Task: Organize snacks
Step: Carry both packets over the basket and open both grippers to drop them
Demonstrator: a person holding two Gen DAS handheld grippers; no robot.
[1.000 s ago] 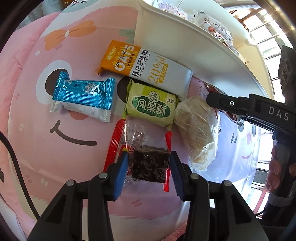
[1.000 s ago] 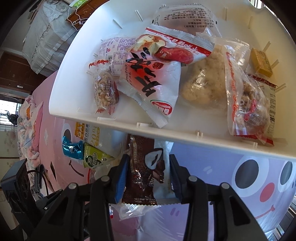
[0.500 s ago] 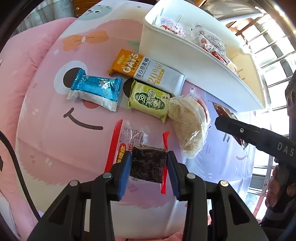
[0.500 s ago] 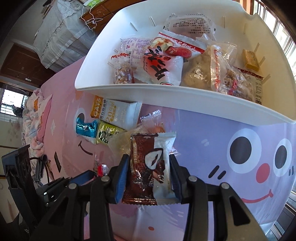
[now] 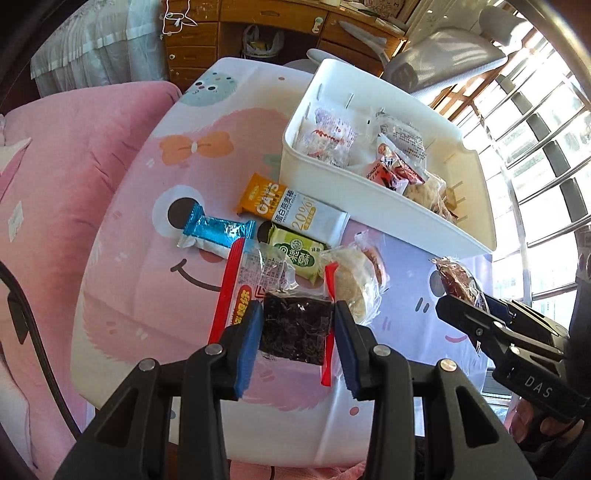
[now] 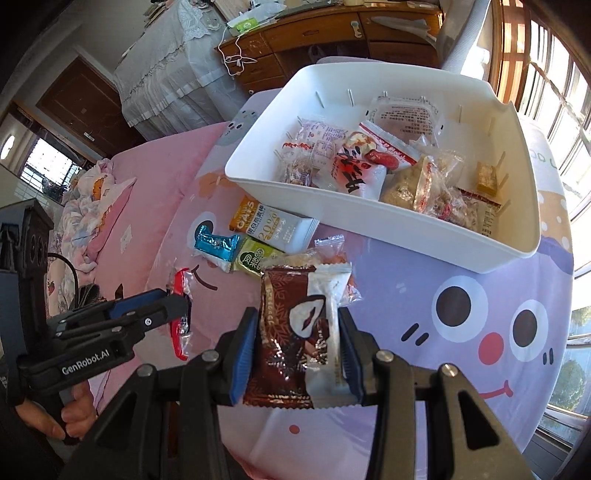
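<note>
1. Right now, two snacks are held up above the table, one in each claw.
2. Between the blue pads of the left gripper [image 5: 297, 334] sits a clear packet with red edges [image 5: 295, 328] holding a dark block; the pads press on both its sides, so this claw is clamped on it.
3. Likewise, the right gripper [image 6: 297, 347] is closed on a brown and white packet [image 6: 299, 339], which stands upright between its pads.
4. Below them, four more snacks lie close together on the tablecloth [image 6: 424, 280]: a blue foil packet [image 5: 218, 232], a green packet [image 5: 295, 254], an orange and white oat bar [image 5: 291, 212] and a clear bag with a pale round cake [image 5: 356, 280].
5. The oat bar lies right against the near wall of the white bin [image 6: 369, 218], partly under its rim in the right wrist view.
6. Inside the bin, a heap of wrapped snacks [image 6: 365, 166] spreads across the floor, with a small yellow-brown piece [image 6: 487, 177] lying apart toward its right end.
7. The tablecloth is pink and lilac with cartoon faces.
8. A pink blanket [image 5: 66, 155] lies to the left of the table, and wooden drawers [image 5: 266, 26] stand behind it.
</note>
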